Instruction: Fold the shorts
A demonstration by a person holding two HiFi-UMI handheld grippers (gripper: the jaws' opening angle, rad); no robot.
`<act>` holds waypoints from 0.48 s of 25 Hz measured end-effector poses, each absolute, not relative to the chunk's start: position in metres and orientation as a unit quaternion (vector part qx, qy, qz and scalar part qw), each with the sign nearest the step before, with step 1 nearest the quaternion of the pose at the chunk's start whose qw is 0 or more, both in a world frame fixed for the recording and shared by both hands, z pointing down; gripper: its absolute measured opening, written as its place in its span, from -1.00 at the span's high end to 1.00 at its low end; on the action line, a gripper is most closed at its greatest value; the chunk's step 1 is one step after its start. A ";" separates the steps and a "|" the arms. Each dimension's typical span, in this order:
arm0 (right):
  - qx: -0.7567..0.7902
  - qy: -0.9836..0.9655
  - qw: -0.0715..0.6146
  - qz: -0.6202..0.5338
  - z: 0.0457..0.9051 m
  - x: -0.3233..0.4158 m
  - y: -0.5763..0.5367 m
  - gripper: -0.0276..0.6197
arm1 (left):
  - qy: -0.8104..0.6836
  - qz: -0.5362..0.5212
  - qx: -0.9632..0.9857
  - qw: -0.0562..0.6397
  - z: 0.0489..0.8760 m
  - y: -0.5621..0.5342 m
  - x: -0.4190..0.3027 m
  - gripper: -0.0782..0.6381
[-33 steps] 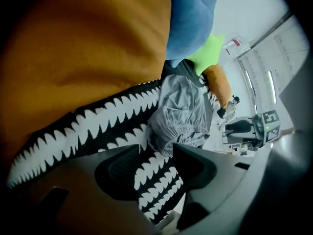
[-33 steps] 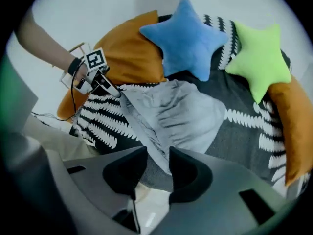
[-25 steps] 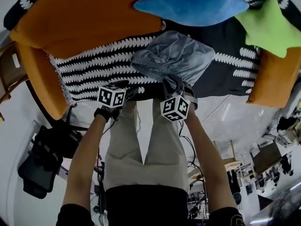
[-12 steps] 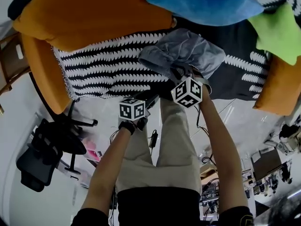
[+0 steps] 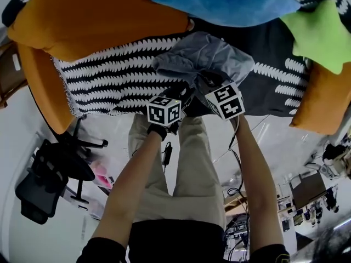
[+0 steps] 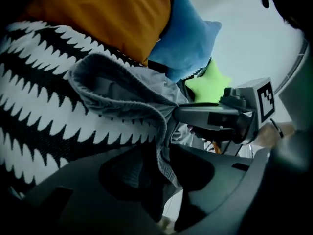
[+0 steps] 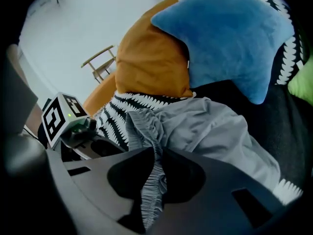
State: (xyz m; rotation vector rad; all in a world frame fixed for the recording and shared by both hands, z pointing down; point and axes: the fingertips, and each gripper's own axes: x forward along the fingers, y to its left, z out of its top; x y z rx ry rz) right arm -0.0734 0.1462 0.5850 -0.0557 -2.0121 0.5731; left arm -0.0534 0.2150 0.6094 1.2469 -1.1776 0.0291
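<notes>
Barely begun, I'd say: the shorts [image 5: 211, 59] lie in a rumpled grey heap on the blanket [image 5: 109, 81], with no neat crease or flat panel anywhere on them. The legs are bunched toward the far side, and the gathered waistband [image 7: 139, 124] faces the person. Spreading them flat and making every fold both look yet to be done.

At the near edge of the shorts, the right tool [image 7: 154, 180] has been closing and now pinches the waistband, with a strip of ruched cloth squeezed between its jaws. Just to its left on the same edge, the left tool [image 6: 164, 175] has also been closing. The hem hangs between its jaws, but some light shows past the cloth, so I read it as not clamped yet. Once both hold, the likely step is to lift and draw the waistband out straight.

Beyond the shorts sits a blue pillow [image 5: 225, 1], nearly touching their far side. An orange cushion [image 5: 98, 21] lies to the far left of the shorts, and a green pillow [image 5: 321, 32] to the far right.

No box, basket or other container shows in any view, so nothing is held in one.
</notes>
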 end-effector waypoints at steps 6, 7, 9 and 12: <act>-0.030 -0.834 0.490 0.250 0.580 -0.061 0.144 0.67 | -0.502 0.080 0.554 0.659 0.613 0.217 -0.040 0.72; -0.035 -0.834 0.494 0.243 0.582 -0.060 0.148 0.67 | -0.504 0.075 0.548 0.663 0.610 0.225 -0.043 0.72; -0.041 -0.834 0.505 0.219 0.588 -0.057 0.154 0.67 | -0.515 0.055 0.528 0.673 0.603 0.241 -0.052 0.72; -0.033 -0.835 0.524 0.165 0.600 -0.052 0.150 0.69 | -0.533 0.029 0.490 0.689 0.600 0.265 -0.064 0.72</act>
